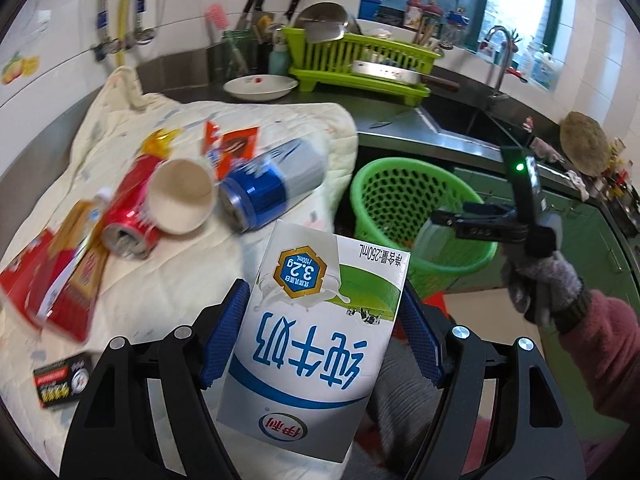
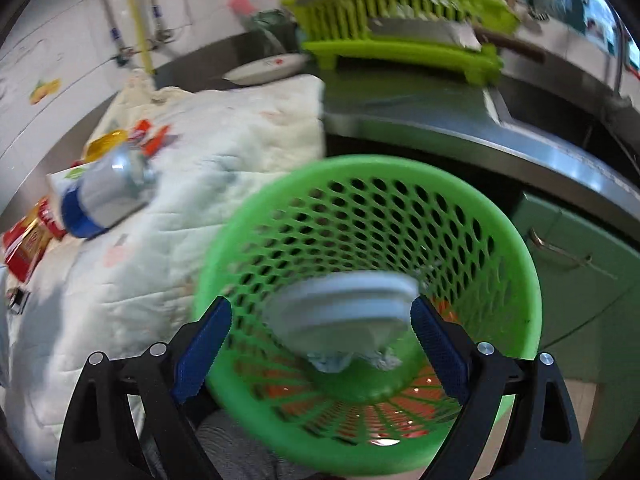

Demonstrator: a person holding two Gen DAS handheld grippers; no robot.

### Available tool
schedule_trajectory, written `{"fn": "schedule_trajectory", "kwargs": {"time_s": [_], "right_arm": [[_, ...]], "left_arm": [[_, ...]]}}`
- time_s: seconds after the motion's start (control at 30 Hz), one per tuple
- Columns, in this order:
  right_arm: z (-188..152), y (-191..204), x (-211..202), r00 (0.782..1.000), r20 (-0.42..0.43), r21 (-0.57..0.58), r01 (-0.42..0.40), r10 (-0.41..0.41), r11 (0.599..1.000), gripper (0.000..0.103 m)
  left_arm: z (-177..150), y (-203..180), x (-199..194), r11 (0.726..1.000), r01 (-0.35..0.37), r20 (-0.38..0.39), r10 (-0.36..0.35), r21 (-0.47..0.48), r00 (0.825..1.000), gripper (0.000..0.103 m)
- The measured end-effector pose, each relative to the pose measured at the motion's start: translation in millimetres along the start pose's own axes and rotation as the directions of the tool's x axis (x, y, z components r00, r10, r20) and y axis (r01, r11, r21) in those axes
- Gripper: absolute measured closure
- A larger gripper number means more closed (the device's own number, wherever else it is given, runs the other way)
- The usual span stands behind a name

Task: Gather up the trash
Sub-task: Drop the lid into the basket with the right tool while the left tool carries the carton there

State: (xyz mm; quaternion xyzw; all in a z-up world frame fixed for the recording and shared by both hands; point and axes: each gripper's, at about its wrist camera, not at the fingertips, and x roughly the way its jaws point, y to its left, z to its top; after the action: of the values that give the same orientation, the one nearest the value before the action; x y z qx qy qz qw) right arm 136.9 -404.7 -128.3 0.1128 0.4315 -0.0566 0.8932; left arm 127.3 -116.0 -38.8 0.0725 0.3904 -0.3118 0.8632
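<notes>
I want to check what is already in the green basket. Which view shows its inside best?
The right wrist view: it looks straight down into the green basket, showing its mesh wall, its base and a blurred white item between the open right gripper fingers. The left wrist view shows only the basket's rim and upper wall, partly behind the milk carton.

Home kitchen, plainly — steel sink (image 1: 472, 120) with tall faucet (image 1: 500, 56), lime dish rack (image 1: 360, 60) holding pan and cleaver, knives (image 1: 256, 4) by tiled wall (image 1: 60, 20), green cabinets (image 1: 592, 232) under the surface (image 1: 400, 120).
</notes>
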Motion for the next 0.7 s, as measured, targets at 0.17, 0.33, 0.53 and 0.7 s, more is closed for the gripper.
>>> {"fn": "schedule_trajectory", "kwargs": {"time_s": [0.17,0.33,0.53,0.7], "right_arm": [[2,-10,4,1.000,0.011,0.029,-0.014,0.014,0.999,0.015],[1,-18,-14,0.999,0.054,0.019,0.001,-0.002,1.000,0.015],[-6,-33,-41,0.995,0.102,0.029,0.014,-0.016,0.999,0.015],[-11,-42,-60,0.990,0.138,0.030,0.031,-0.035,0.999,0.015]], "left_arm": [[23,-21,20,0.999,0.036,-0.005,-0.036,0.023,0.999,0.030],[48,-43,48,0.996,0.077,-0.020,-0.076,0.045,0.997,0.030],[69,-70,93,0.989,0.139,-0.068,-0.135,0.048,0.988,0.030],[84,-95,125,0.984,0.169,-0.090,-0.164,0.049,0.982,0.030]]}}
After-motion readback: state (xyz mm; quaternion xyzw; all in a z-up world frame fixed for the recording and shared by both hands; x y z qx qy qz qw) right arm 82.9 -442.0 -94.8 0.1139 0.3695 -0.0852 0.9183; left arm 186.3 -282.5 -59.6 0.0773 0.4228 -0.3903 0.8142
